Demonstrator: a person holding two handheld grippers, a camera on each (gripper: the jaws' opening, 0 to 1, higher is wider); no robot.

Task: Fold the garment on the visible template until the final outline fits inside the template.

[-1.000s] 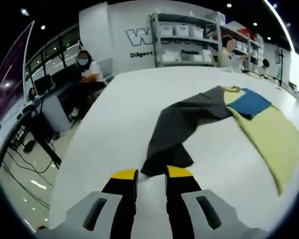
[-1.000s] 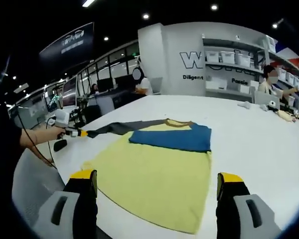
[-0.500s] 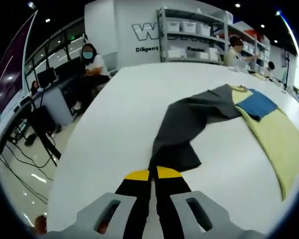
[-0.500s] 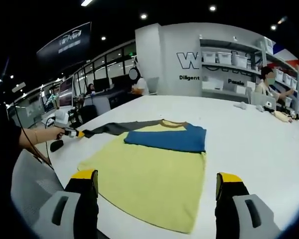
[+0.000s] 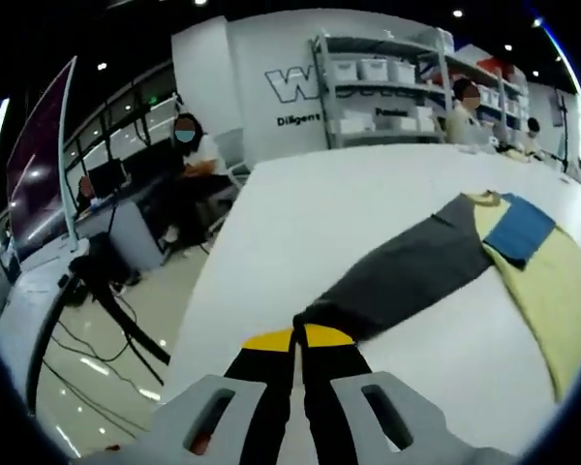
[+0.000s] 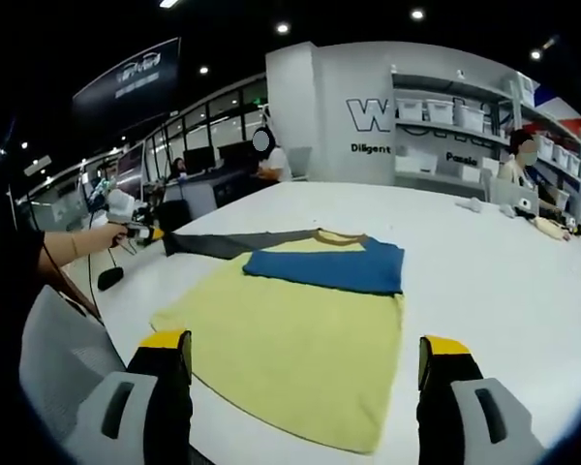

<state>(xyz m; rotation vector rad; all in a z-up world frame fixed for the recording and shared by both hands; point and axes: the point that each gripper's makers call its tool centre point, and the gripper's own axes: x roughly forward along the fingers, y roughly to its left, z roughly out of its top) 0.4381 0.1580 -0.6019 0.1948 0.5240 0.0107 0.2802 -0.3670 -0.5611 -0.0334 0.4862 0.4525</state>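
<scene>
A shirt lies flat on the white table, with a yellow body and a brown collar. Its blue sleeve is folded across the chest. The grey sleeve is stretched out straight toward the table's edge. My left gripper is shut on the cuff of that grey sleeve. In the right gripper view the left gripper is at the far left, held by a hand, with the grey sleeve running from it to the shirt. My right gripper hangs open over the shirt's near hem, with nothing between its fingers.
The table's edge runs close to the left gripper, with floor, cables and a stand beyond it. A person sits at a desk behind. Shelves with white bins stand at the back. A grey chair is at the near left.
The left gripper closed on the grey sleeve's cuff and has drawn the sleeve out straight, away from the shirt's body. The right gripper has stayed open above the hem.
</scene>
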